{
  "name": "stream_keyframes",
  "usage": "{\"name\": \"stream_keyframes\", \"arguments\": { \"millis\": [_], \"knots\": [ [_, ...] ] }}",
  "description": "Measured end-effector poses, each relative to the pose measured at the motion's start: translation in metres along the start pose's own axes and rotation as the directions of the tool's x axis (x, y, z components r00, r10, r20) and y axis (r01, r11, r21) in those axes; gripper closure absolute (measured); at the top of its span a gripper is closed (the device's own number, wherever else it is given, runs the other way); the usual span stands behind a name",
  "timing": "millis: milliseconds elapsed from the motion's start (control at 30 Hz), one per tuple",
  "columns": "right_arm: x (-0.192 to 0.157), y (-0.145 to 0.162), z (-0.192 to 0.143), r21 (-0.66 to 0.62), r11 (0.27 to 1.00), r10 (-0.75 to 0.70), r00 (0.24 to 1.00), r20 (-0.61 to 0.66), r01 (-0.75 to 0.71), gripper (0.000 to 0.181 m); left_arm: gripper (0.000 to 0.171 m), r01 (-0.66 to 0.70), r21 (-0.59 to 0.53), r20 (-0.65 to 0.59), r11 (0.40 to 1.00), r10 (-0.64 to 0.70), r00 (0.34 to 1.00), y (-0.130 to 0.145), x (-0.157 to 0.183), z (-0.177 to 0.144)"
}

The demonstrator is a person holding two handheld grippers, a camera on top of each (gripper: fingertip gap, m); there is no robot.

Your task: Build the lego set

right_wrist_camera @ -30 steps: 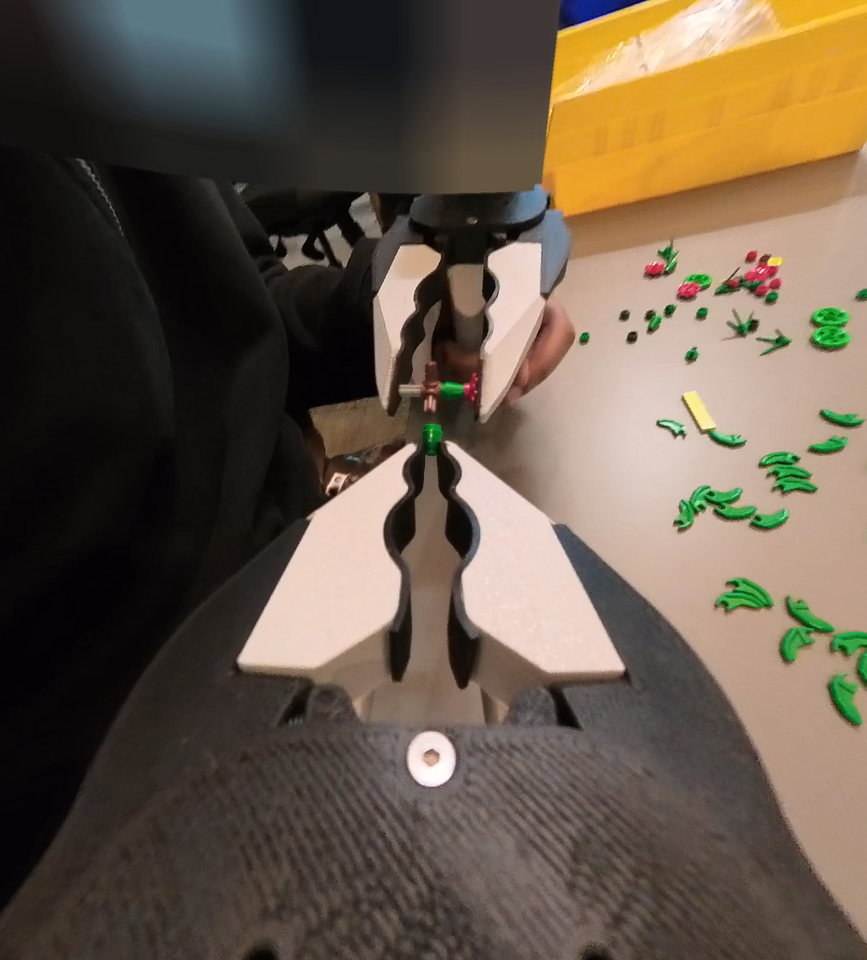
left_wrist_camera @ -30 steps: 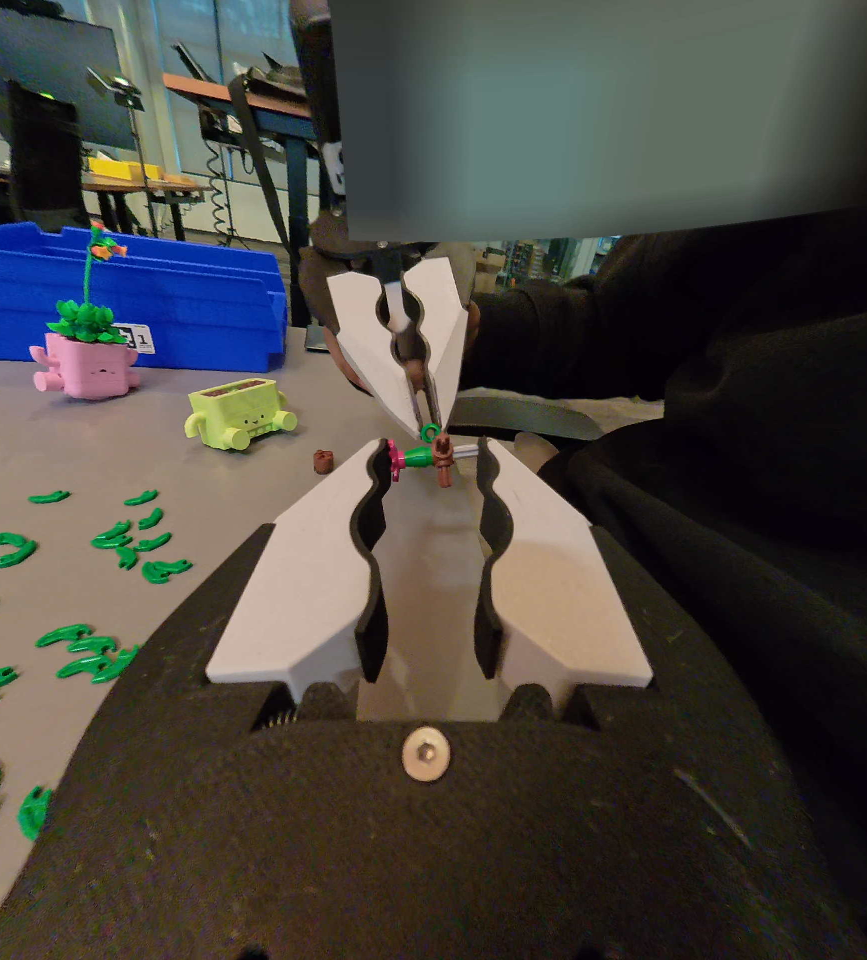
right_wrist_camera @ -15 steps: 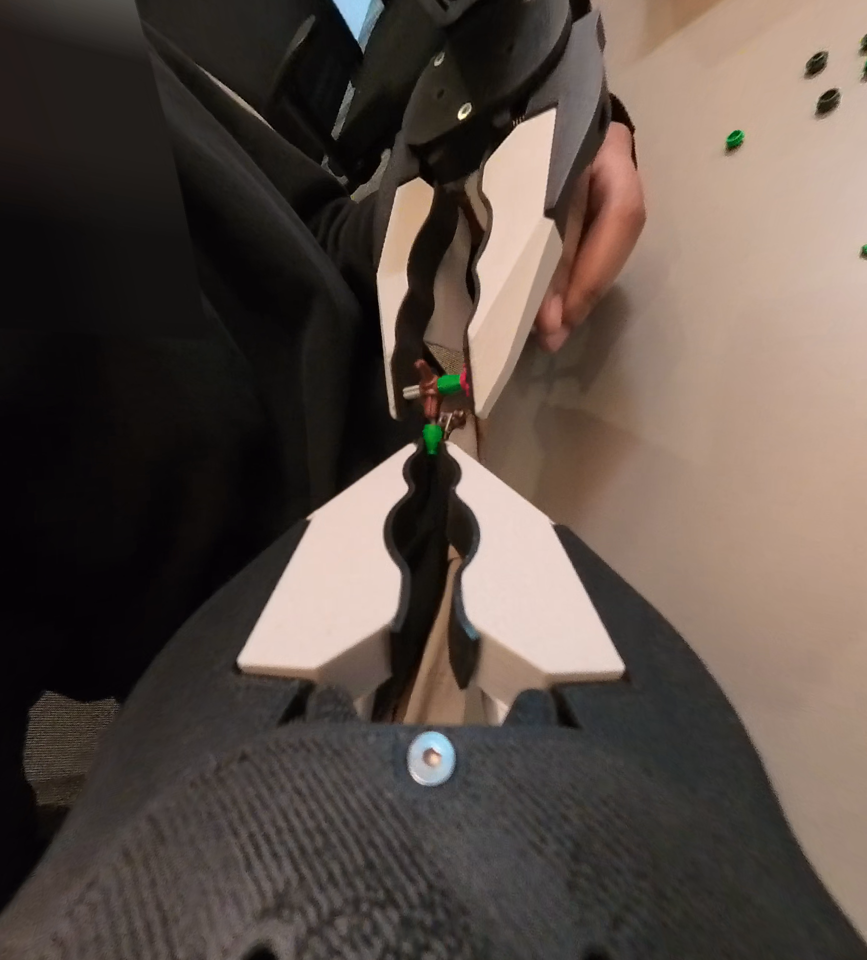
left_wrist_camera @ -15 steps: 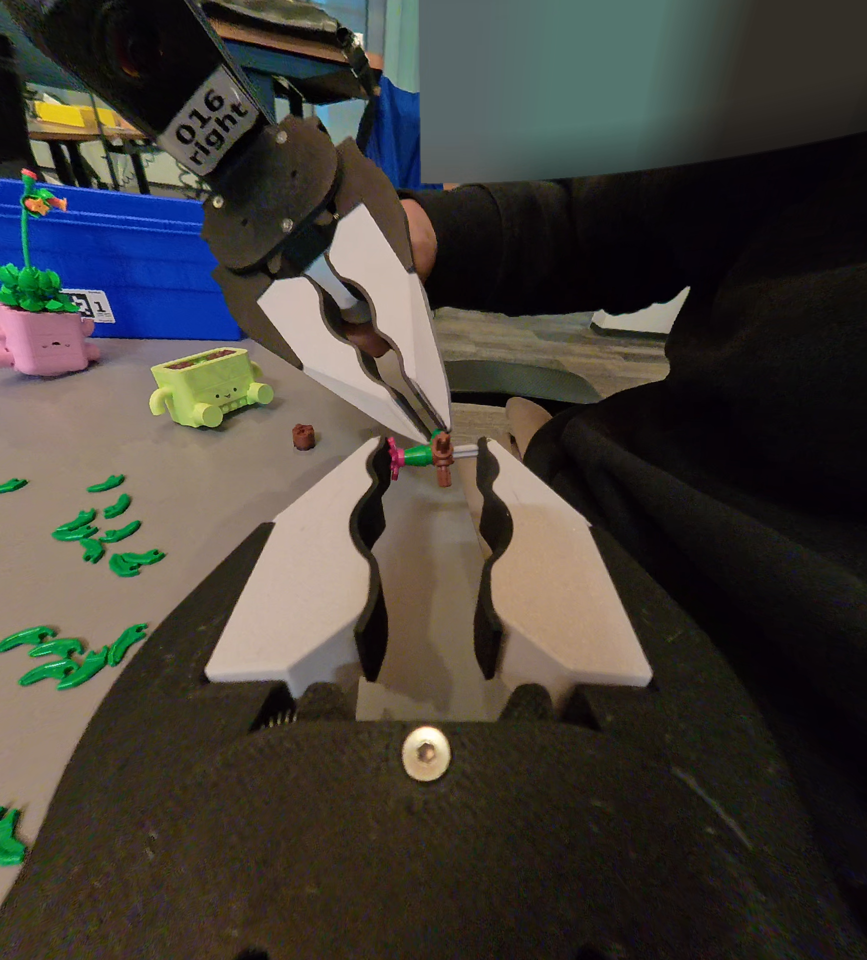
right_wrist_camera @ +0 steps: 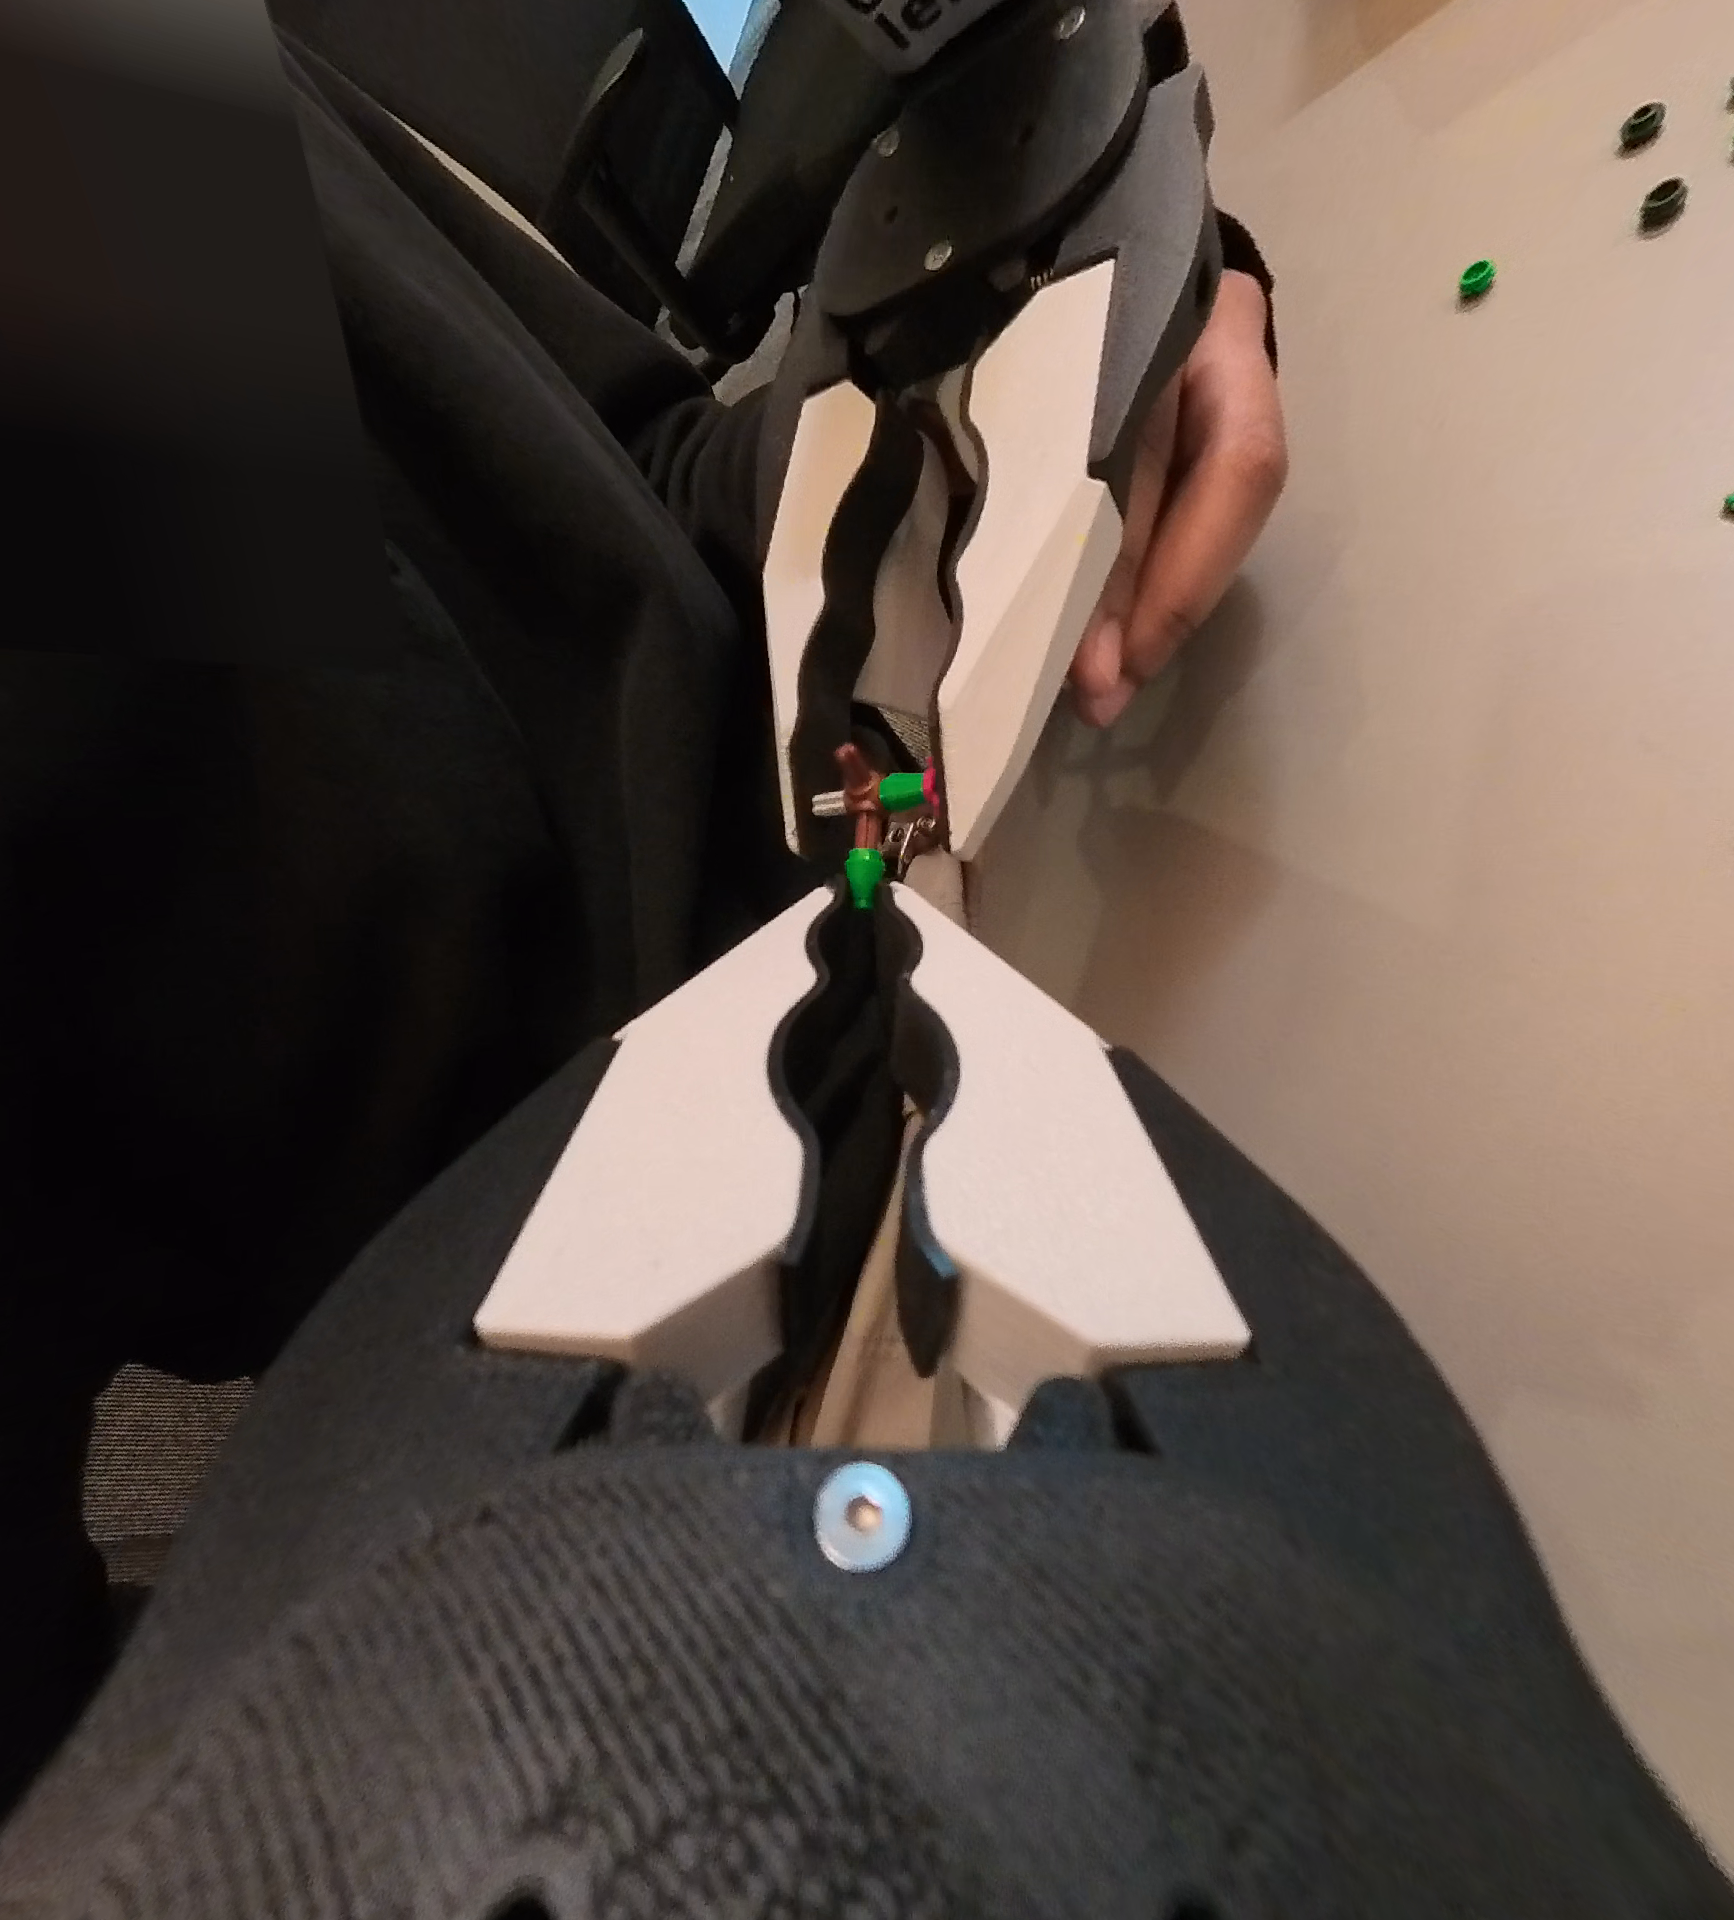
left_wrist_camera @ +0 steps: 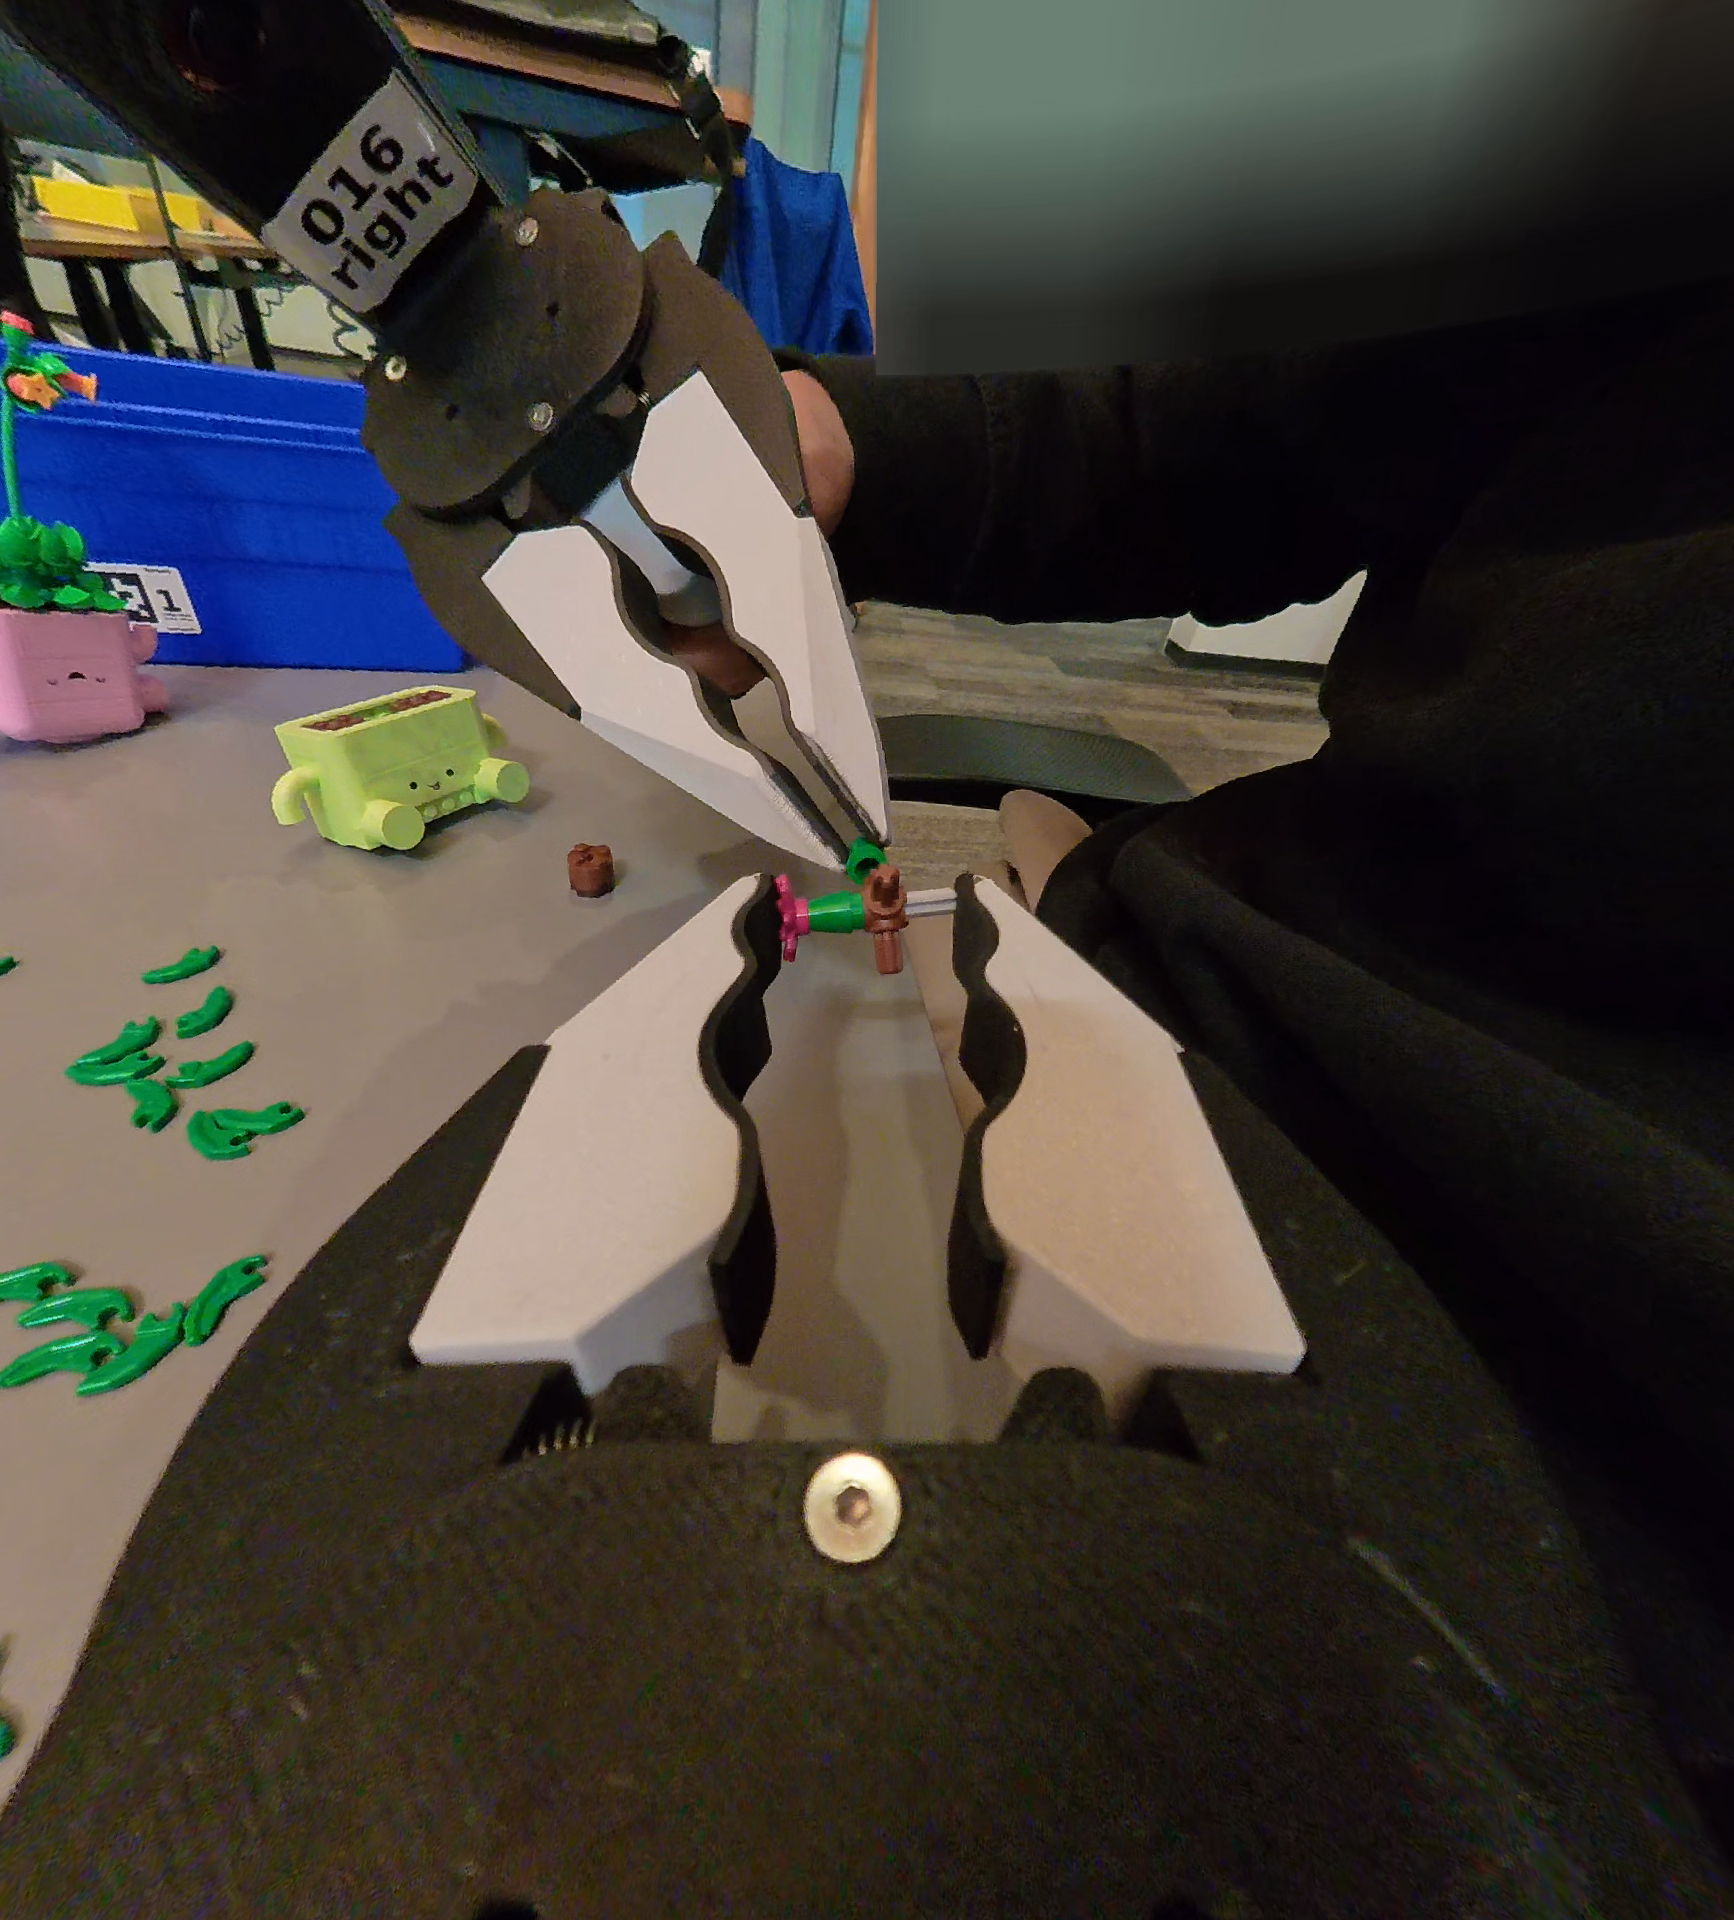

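Observation:
My left gripper is shut on a small flower stem: a grey bar with a magenta flower, a green cone and a brown cross piece, held crosswise between the fingertips. It also shows in the right wrist view. My right gripper is shut on a small green piece at its tips. That green piece touches the top of the brown cross piece. The right gripper comes down from the upper left in the left wrist view.
A lime green pot figure, a pink pot figure with a plant and a loose brown stud stand on the grey table. Several green leaf pieces lie at left. A blue bin stands behind. A person's dark sleeve fills the right. My left and right fingertips are right by each other. From either gripper's tips it is about 20 cm to the lime green pot figure.
The right gripper has tilted and closed in with the green piece, from just above the stem to touching its brown cross piece. The left gripper keeps holding the stem.

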State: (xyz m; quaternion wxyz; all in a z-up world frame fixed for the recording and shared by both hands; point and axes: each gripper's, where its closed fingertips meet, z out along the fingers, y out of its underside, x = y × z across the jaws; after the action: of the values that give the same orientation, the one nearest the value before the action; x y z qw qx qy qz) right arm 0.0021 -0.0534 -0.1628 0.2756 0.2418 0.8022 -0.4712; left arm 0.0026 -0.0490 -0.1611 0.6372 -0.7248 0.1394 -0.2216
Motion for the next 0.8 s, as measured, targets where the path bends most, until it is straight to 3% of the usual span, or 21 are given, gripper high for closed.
{"name": "stream_keyframes", "arguments": {
  "millis": [800],
  "knots": [
    [-0.003, 0.0038, 0.0023, 0.002, 1.0, 0.013, 1.0, -0.022, -0.013, 0.18, 0.141, 0.031, -0.005, -0.026, 1.0, -0.031, 0.999, 0.0007, 0.0025, 0.0045]
  ]
}}
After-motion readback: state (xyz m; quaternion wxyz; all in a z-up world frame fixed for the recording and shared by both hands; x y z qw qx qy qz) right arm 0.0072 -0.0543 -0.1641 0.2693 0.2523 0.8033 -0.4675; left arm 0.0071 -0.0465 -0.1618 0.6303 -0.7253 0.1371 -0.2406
